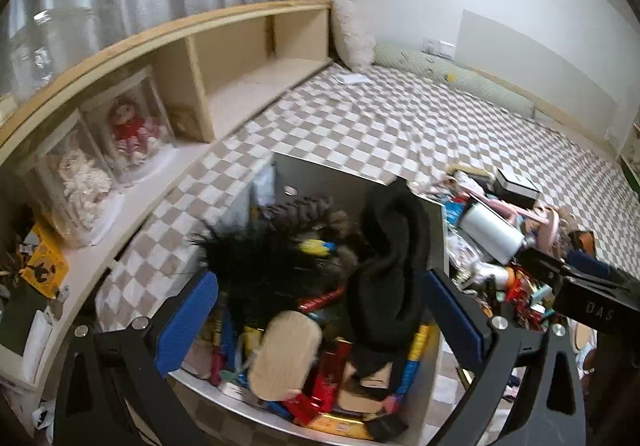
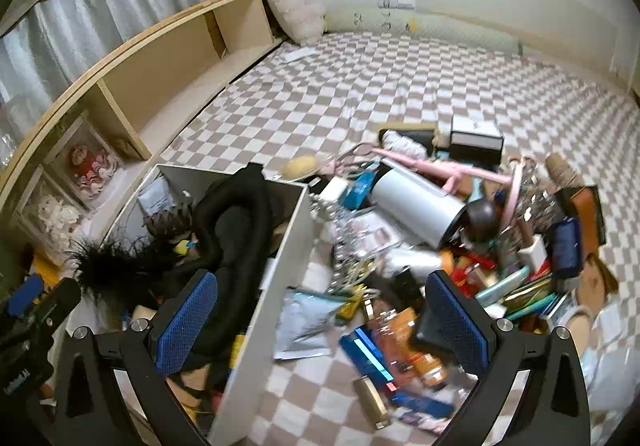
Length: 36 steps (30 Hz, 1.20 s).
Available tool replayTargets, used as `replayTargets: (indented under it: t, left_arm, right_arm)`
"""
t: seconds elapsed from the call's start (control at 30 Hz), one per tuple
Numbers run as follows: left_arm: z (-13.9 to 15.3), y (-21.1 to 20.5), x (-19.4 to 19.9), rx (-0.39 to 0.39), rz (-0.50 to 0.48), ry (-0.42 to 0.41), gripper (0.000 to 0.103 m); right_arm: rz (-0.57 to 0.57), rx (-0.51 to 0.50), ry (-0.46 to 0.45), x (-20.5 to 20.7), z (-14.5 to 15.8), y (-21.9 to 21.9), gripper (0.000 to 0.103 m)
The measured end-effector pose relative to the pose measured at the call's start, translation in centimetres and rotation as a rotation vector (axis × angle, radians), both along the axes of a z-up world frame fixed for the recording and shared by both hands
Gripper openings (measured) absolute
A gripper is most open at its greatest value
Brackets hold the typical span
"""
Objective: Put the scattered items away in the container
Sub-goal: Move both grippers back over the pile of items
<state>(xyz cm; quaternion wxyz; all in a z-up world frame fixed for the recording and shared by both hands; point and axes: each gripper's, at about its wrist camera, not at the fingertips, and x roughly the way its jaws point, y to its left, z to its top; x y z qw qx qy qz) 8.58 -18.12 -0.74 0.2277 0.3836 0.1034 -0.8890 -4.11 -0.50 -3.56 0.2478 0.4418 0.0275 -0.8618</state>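
Observation:
A grey open box (image 1: 320,169) (image 2: 280,258) stands on the checkered bed and holds several items: a black neck pillow (image 1: 384,266) (image 2: 236,221), a black feather piece (image 1: 256,266) (image 2: 112,270), a wooden brush (image 1: 284,358) and red packets. My left gripper (image 1: 320,318) is open and empty above the box. My right gripper (image 2: 320,326) is open and empty above the box's right wall and the pile beside it. The scattered pile (image 2: 460,246) (image 1: 512,246) lies right of the box, with a white cylinder (image 2: 416,205), a pink hanger (image 2: 440,167), an orange bottle (image 2: 420,350) and a blue packet (image 2: 368,354).
A wooden shelf (image 1: 240,57) (image 2: 160,61) runs along the left with two clear doll cases (image 1: 120,133). A fluffy pillow (image 2: 296,9) leans at the far corner. A dark box (image 2: 476,141) sits at the pile's far edge. The checkered sheet (image 2: 360,85) stretches beyond.

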Motion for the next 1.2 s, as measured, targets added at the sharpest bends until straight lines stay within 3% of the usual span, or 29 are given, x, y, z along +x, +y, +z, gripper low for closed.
replayTargets:
  t: [0.13, 0.3, 0.43, 0.77, 1.2]
  left_arm:
    - [-0.2, 1.9, -1.5, -0.022, -0.066, -0.019, 0.103]
    - [-0.6, 4.7, -3.3, -0.064, -0.137, -0.037, 0.103]
    - [-0.8, 6.2, -4.6, -0.049, -0.171, -0.041, 0.103]
    - [-1.9, 10.2, -8.5, 0.031, -0.263, -0.088, 0.103]
    - [-4.9, 14.4, -12.7, 0.098, -0.340, -0.163, 0.103]
  right_arm:
    - [-0.037, 0.035, 0.016, -1.0, 0.0, 1.8, 0.103]
    - [-0.112, 0.023, -0.042, -2.8, -0.2, 4.8, 0.103]
    - [-0.149, -0.020, -0.116, -4.3, -0.4, 7.4, 0.103]
    - [-0.214, -0.025, -0.128, -6.1, -1.1, 13.1, 0.103]
    - [-0.308, -0.094, -0.285, -8.3, -4.3, 19.6, 0.103]
